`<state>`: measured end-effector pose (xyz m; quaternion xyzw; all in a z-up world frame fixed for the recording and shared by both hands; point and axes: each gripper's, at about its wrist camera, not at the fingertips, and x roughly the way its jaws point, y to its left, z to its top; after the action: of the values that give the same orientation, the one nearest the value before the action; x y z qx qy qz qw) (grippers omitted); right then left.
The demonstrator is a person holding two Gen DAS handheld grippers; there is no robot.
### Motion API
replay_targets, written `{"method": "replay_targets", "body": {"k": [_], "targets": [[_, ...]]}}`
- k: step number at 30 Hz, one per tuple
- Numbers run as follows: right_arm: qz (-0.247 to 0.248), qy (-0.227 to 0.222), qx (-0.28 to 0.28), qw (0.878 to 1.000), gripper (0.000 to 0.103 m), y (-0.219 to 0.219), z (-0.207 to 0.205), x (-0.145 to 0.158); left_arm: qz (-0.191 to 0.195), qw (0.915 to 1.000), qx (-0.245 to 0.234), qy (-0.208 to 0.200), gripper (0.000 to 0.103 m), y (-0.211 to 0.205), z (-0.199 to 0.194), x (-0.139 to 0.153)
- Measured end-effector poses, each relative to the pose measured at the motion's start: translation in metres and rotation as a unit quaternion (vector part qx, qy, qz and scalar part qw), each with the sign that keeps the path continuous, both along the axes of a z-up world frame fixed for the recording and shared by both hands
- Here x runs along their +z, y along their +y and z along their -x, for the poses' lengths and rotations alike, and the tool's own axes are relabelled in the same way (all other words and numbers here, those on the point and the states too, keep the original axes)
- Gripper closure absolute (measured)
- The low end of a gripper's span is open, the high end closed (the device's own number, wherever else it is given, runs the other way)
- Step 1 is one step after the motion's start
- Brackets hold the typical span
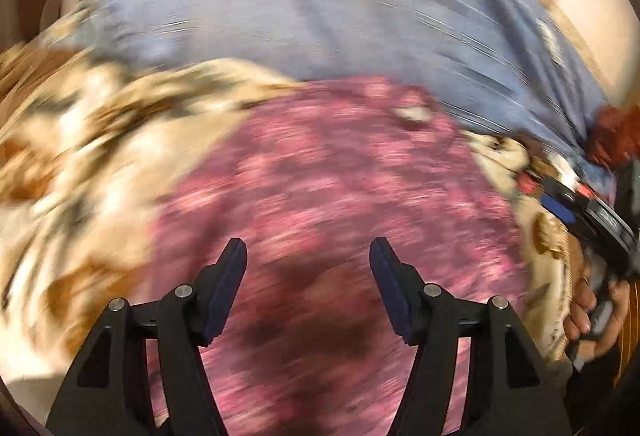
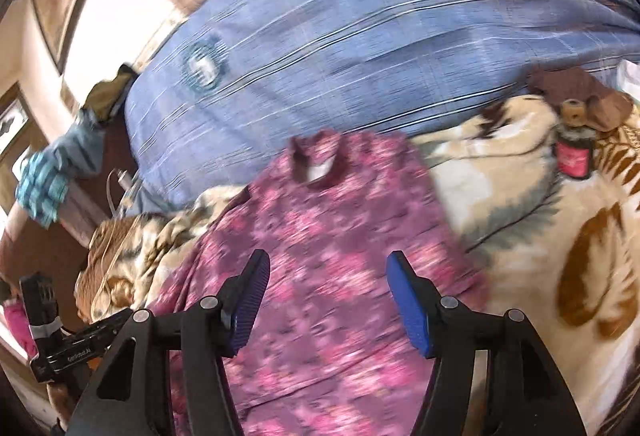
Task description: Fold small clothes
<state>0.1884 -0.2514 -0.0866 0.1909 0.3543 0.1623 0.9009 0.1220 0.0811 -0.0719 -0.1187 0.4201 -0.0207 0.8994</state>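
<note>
- The left gripper [image 1: 308,256] and the right gripper [image 2: 328,272] are both wide apart, holding nothing.
- The pink top [image 2: 320,228] lies on the blanket [image 2: 520,196]; I think it needs grabbing for another fold.

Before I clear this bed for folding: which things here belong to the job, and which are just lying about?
For the job:
- pink floral garment, spread flat, neckline away from the grippers
- left gripper, open, empty
- right gripper, open, empty

Lying about:
- blue striped sheet
- cream leaf-print blanket
- small red-labelled bottle
- brown cloth
- blue checked cloth
</note>
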Motion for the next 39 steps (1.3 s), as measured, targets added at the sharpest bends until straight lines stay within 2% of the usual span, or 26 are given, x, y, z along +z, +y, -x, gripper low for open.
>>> {"method": "replay_targets", "body": {"k": [2,4,6,9,13,15,17,19,21,23,25,29,30,34,36,38,39], "targets": [[-0.045,0.02,0.018,0.999,0.04,0.021,0.019,-0.012,0.035,0.9981,0.046,-0.021,0.039,0.04,0.026,0.0],[-0.085,0.042,0.036,0.995,0.04,0.039,0.035,-0.026,0.083,0.9925,0.084,-0.033,0.038,0.078,0.046,-0.011],[-0.082,0.056,0.035,0.994,0.04,0.06,0.042,-0.035,0.107,0.9888,0.104,-0.011,0.038,0.096,0.049,-0.031],[-0.086,0.072,0.079,0.991,0.04,0.098,0.04,-0.033,0.144,0.9848,0.092,0.034,0.038,0.099,0.037,-0.053],[-0.056,0.08,0.125,0.987,0.04,0.152,0.024,-0.018,0.13,0.988,0.067,0.049,0.038,0.086,0.033,-0.058],[-0.038,0.099,0.163,0.981,0.046,0.183,0.013,-0.019,0.126,0.9883,0.065,0.057,0.038,0.083,0.036,-0.06],[-0.018,0.122,0.186,0.975,0.058,0.21,0.002,-0.027,0.135,0.9859,0.067,0.072,0.039,0.085,0.039,-0.064],[0.004,0.15,0.19,0.97,0.058,0.232,-0.008,-0.042,0.153,0.9822,0.069,0.085,0.047,0.088,0.036,-0.072],[-0.003,0.172,0.198,0.965,0.06,0.247,-0.019,-0.055,0.141,0.9829,0.07,0.096,0.083,0.09,0.036,-0.075],[0.001,0.195,0.196,0.961,0.06,0.263,-0.031,-0.068,0.155,0.9808,0.07,0.095,0.089,0.095,0.039,-0.076],[0.012,0.215,0.182,0.959,0.061,0.273,-0.039,-0.078,0.222,0.9689,0.072,0.083,0.092,0.109,0.042,-0.076],[-0.019,0.242,0.188,0.952,0.069,0.283,-0.048,-0.09,0.355,0.9312,0.07,0.042,0.094,0.136,0.052,-0.076],[-0.023,0.242,0.19,0.951,0.07,0.284,-0.048,-0.09,0.387,0.9193,0.065,0.035,0.094,0.141,0.053,-0.077],[0.007,0.276,0.159,0.948,0.074,0.288,-0.052,-0.1,0.447,0.892,0.059,0.028,0.094,0.149,0.055,-0.083],[0.009,0.273,0.147,0.951,0.071,0.284,-0.05,-0.097,0.474,0.8776,0.066,0.023,0.094,0.155,0.058,-0.088],[0.021,0.28,0.139,0.95,0.071,0.285,-0.051,-0.102,0.475,0.8768,0.072,0.024,0.094,0.157,0.055,-0.089],[0.025,0.287,0.14,0.947,0.077,0.287,-0.053,-0.106,0.467,0.8811,0.069,0.03,0.094,0.154,0.053,-0.089]]}}
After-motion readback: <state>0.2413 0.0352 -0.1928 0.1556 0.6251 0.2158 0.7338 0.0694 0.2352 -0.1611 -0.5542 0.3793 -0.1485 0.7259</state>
